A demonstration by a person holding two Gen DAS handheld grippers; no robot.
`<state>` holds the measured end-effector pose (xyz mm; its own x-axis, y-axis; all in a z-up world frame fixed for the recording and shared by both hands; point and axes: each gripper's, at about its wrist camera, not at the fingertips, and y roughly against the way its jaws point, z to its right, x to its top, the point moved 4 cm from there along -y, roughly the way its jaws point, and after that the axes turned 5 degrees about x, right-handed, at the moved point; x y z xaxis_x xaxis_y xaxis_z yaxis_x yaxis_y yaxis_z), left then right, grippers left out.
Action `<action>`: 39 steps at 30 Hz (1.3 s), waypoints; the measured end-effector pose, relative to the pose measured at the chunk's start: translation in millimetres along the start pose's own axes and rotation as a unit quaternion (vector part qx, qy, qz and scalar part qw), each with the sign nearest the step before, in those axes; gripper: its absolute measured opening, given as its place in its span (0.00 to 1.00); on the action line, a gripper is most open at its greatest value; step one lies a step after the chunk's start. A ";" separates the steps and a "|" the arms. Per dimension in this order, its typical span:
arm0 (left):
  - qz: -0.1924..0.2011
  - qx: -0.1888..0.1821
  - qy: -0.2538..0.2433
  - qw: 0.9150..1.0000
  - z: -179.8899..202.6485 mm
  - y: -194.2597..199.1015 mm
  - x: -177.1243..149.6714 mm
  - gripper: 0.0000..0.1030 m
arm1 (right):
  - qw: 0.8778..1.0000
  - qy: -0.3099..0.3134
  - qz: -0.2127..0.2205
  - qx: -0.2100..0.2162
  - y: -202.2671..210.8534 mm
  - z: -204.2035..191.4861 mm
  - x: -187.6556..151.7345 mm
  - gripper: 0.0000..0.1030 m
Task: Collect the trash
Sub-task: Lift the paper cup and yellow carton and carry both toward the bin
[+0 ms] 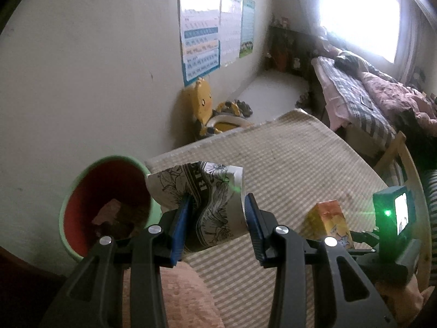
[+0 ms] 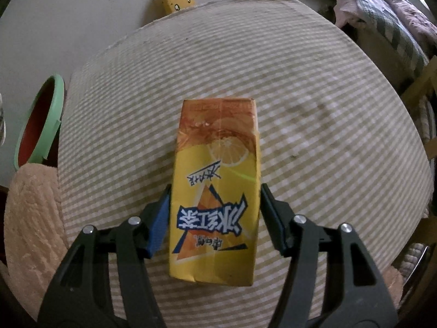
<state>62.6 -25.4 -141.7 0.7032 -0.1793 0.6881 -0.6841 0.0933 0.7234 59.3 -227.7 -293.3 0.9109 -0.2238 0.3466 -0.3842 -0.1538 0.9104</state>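
My left gripper is shut on a crumpled white paper pack with black print, held in the air above the striped table edge. Just left of it stands a green-rimmed bin with a red inside, some scraps lying in it. In the right wrist view, my right gripper straddles a yellow lemon-tea carton on the striped cloth, both pads against its long sides. The carton and the right gripper's body also show at the right of the left wrist view. The bin stands off the table's left edge.
A striped cloth covers the round table. A pink fuzzy cushion lies at the near left corner. A yellow cartoon chair stands by the wall beyond the table, and a bed with blankets is at the right.
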 end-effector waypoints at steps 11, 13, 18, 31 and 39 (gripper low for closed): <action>0.026 0.019 0.015 0.999 -20.1 22.2 8.8 0.36 | 0.994 -0.011 0.094 0.051 77.6 -14.1 22.3 0.57; 0.030 0.023 0.021 0.999 -25.3 25.6 10.5 0.36 | 0.992 -0.008 0.112 0.062 92.1 -22.2 27.8 0.57; 0.039 0.030 0.029 0.998 -35.6 31.1 13.9 0.36 | 0.984 0.012 0.154 0.093 130.5 -49.3 40.8 0.57; 0.042 0.071 0.087 0.993 -102.2 32.0 7.0 0.36 | 0.972 0.088 0.164 0.140 148.1 -142.2 66.3 0.57; 0.024 0.102 0.120 0.987 -152.8 22.5 -8.6 0.36 | 0.968 0.132 0.138 0.160 124.7 -202.7 74.3 0.58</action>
<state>70.8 127.9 -122.6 0.6783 0.0604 0.7323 -0.7251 -0.1069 0.6804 109.6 -68.5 -108.2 0.7569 -0.0525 0.6514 -0.6078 -0.4228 0.6722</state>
